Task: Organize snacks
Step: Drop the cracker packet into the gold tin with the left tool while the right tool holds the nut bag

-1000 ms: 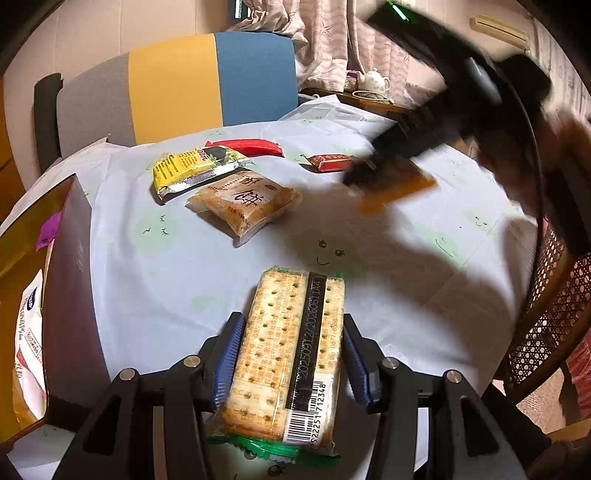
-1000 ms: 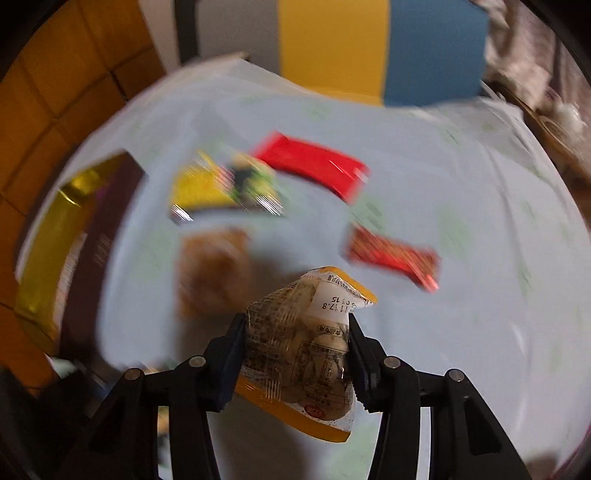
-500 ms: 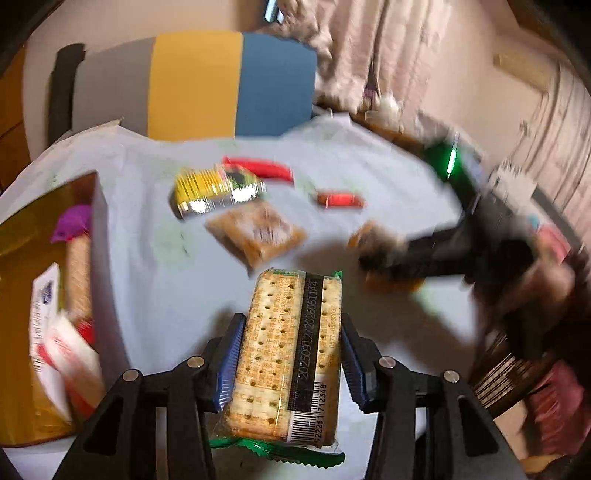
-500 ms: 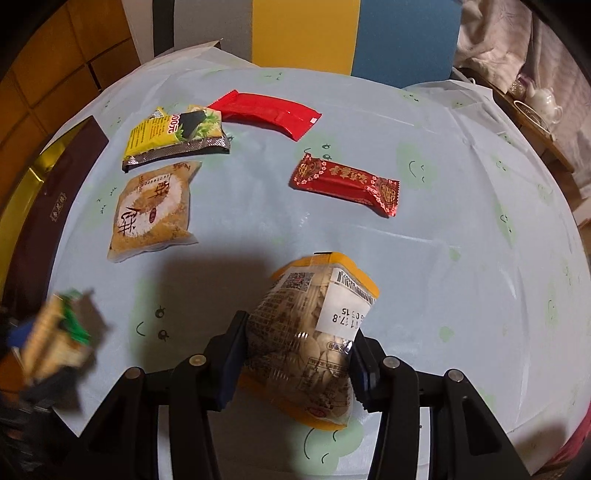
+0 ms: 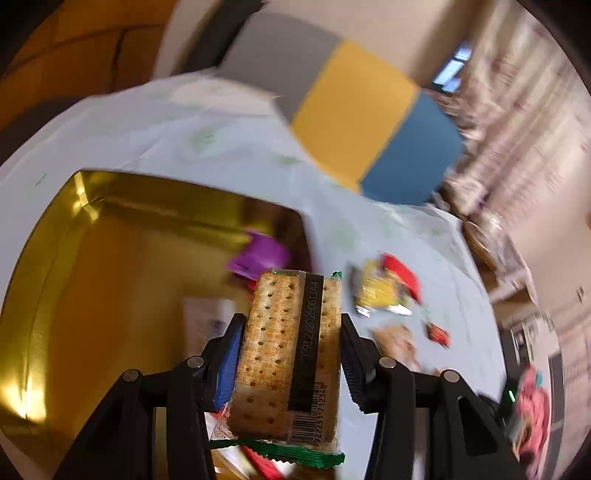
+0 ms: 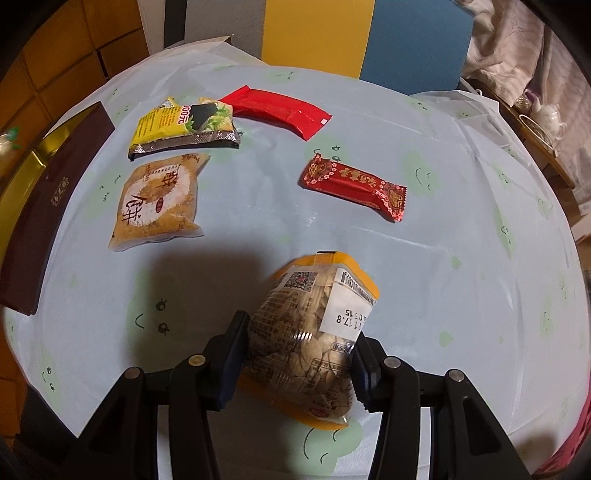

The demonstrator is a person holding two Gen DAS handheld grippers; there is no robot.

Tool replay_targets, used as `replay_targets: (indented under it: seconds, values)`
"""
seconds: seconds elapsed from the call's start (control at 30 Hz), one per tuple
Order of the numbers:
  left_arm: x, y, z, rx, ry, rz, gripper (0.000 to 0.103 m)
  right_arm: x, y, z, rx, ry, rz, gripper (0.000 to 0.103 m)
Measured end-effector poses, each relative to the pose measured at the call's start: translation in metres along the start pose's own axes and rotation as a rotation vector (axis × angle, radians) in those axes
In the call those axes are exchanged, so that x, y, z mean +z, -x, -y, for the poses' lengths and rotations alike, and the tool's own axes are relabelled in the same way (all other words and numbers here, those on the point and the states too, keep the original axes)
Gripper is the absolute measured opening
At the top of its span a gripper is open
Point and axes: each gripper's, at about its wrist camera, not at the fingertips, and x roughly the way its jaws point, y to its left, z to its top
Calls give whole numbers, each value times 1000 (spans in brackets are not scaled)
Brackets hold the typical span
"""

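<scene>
- Two grippers, each clamped on a snack pack.
- Left gripper [image 5: 290, 356]: jaws pressed on both long sides of a cracker pack [image 5: 291, 354]; its jaws have just been closing a little, with the pack between them. Clear wrap, green crimped end nearest the camera, black date strip and barcode facing up.
- The cracker pack hangs over the near corner of a gold-lined box [image 5: 110, 229]. A purple packet [image 5: 258, 254] and a white packet [image 5: 207, 325] lie inside; picture blurred, other contents unclear.
- Right gripper [image 6: 299, 354]: jaws squeezing a clear bag of pale seeds [image 6: 314, 339] with orange trim and a white sticker, above the table [image 6: 461, 258], tilted.
- Four packs lie on the pale blue cloth beyond the seed bag: a tan biscuit pack [image 6: 159, 203] at left, a yellow pack [image 6: 184, 125] just behind it, a plain red wrapper [image 6: 277, 110] touching the yellow pack's far corner, and a patterned red bar [image 6: 354, 186] apart at right.
- The box's dark brown outer wall [image 6: 44, 206] stands at the table's left edge.
- A chair back [image 6: 369, 33] in grey, yellow and blue stands behind the table.
</scene>
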Motion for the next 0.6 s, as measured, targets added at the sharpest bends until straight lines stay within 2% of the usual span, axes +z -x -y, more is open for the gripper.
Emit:
replay_targets:
  seconds: [0.1,0.23,0.3,0.33,0.43,0.5,0.6]
  values:
    - [18,-23,-21,31,73,-32,49,-2,0,-2,0,1,-2,52]
    - [29,-45,-37,63,114,-46,49,-4,0,-2,7,-4,-6,52]
    - [35,-56,-44,86,133,-55,52,-3,-1,-1,11,-7,-8,52]
    - [38,-58,-46,99,148,-58,57,-2,-2,-1,12,-8,-9,53]
    - [40,-56,-49,92,153,-57,70,-2,-3,-1,13,-8,-12,53]
    - [33,-45,-44,94,129,-35,70,-2,-3,-1,14,-10,-13,53]
    - [21,-28,-34,135,81,-5,69,-1,-4,-1,14,-11,-14,54]
